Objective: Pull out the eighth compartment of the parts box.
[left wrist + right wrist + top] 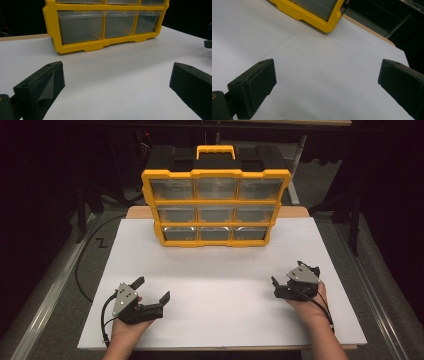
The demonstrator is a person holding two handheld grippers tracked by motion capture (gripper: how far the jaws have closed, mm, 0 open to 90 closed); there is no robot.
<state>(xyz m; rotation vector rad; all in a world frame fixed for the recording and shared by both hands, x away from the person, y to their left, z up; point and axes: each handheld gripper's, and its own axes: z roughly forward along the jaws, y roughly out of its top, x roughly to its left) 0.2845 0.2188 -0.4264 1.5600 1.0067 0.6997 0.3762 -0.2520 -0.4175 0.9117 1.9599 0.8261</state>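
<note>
While both hands rest on the white rectangular board [220, 285] that covers the table, neither gripper holds anything. At the far middle of the board stands the yellow-framed plastic organiser case with a black top and yellow carry handle [216, 195] — upright, its front facing the person, showing three rows of three clear plastic drawers [216, 212]. Drawer contents cannot be made out through the clear fronts. The left gripper [152, 290], black with a grey three-cornered plate on top, sits at the near left of the board, held in the left hand [125, 327], jaws spread wide and angled toward the board's middle; a black cable [103, 317] loops from its rear. In the left gripper view the two black jaws stand far apart over bare white surface, with the case's bottom drawer row ahead and well apart from them. The right gripper [279, 281] sits at the near right, held in the right hand [312, 302], well apart from the case. From above its jaws are partly hidden by its own body, but the right gripper view shows them wide apart — bare board between them, the case's lower right corner [329, 23] at top. A wooden tabletop edge [137, 212] shows beyond the board, behind the case.
</note>
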